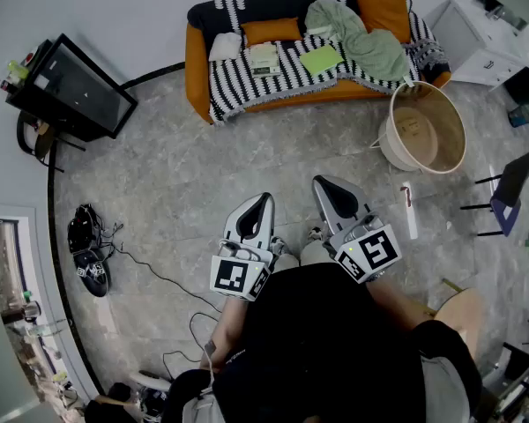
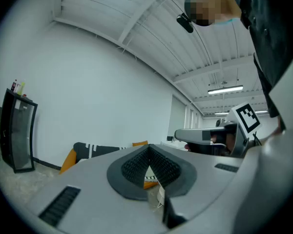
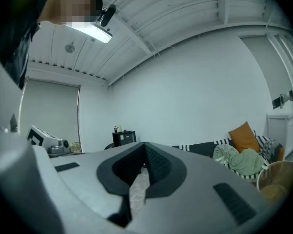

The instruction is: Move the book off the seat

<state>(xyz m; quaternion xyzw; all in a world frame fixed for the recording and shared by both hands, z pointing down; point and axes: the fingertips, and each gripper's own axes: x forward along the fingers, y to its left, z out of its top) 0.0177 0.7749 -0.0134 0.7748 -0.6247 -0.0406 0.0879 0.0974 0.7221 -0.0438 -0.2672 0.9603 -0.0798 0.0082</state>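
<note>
Two grippers: left hand-held gripper and right hand-held gripper, both clenched on nothing, side by side above the floor.
Book: lying on the striped sofa seat, well apart from both.

A home-like living room set up inside a plain white hall: an orange sofa with a striped throw and cushions on a grey stone-look floor, a black cabinet, a laundry basket and shoes nearby, under bare ceiling beams and strip lights.
</note>
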